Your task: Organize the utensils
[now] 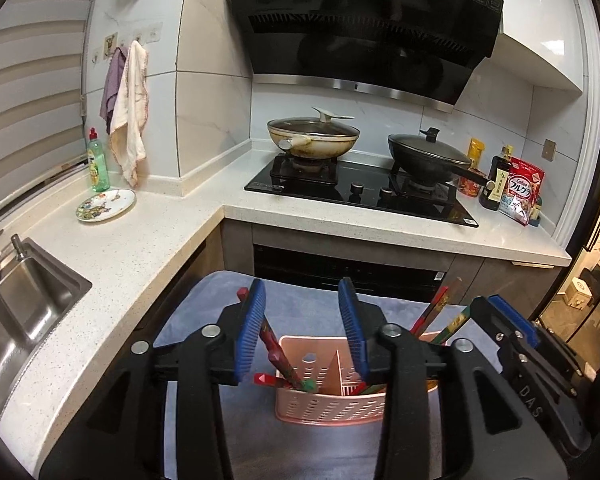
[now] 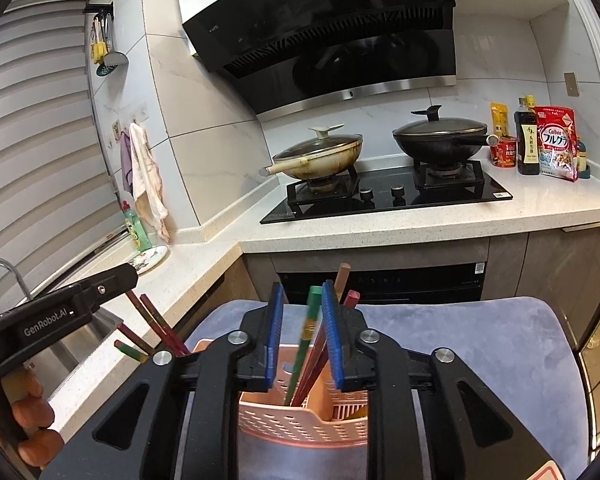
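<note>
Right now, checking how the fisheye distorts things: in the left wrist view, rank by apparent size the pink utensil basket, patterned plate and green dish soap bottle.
1. pink utensil basket, though nearness inflates it.
2. patterned plate.
3. green dish soap bottle, close to the plate, so unsure.

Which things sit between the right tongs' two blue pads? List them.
In the right wrist view, the right tongs have a green chopstick and dark red chopsticks between the pads, standing in the pink utensil basket; contact is unclear.

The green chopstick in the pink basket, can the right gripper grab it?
Probably yes. The right gripper is open, and the green chopstick already stands between its blue pads, rising out of the pink basket. Nothing blocks it; closing should catch it.
</note>
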A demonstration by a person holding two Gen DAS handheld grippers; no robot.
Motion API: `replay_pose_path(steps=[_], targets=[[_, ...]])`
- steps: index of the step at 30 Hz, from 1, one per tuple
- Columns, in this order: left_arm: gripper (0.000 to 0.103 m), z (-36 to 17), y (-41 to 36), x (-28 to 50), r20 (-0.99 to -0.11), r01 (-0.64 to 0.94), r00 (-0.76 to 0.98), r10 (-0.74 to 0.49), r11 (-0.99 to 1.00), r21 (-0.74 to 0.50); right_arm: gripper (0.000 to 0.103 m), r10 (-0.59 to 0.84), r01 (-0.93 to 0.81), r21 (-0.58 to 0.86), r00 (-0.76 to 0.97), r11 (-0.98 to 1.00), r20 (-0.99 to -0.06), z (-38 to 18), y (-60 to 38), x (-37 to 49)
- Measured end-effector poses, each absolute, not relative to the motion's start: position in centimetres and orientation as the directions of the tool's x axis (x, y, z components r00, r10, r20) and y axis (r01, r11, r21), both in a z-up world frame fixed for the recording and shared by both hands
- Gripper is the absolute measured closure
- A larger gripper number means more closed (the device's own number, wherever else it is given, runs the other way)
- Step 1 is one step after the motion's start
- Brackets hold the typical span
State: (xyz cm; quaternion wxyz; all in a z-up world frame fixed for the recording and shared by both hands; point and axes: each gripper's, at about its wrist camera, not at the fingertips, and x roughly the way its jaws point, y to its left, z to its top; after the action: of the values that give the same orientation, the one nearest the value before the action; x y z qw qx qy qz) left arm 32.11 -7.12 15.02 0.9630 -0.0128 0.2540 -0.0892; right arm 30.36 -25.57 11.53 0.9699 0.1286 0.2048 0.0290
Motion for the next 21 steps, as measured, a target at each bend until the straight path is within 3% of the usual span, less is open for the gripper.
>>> replay_pose_path(steps=[21], targets=[[0.057,16.4,-7.1,24.1,-0.463,0.142,0.88,-0.106,0.989,0.044,0.069,0.092,-0.021,0.165,0.897,0.986,-0.432,14.3,-22.5,21.2]])
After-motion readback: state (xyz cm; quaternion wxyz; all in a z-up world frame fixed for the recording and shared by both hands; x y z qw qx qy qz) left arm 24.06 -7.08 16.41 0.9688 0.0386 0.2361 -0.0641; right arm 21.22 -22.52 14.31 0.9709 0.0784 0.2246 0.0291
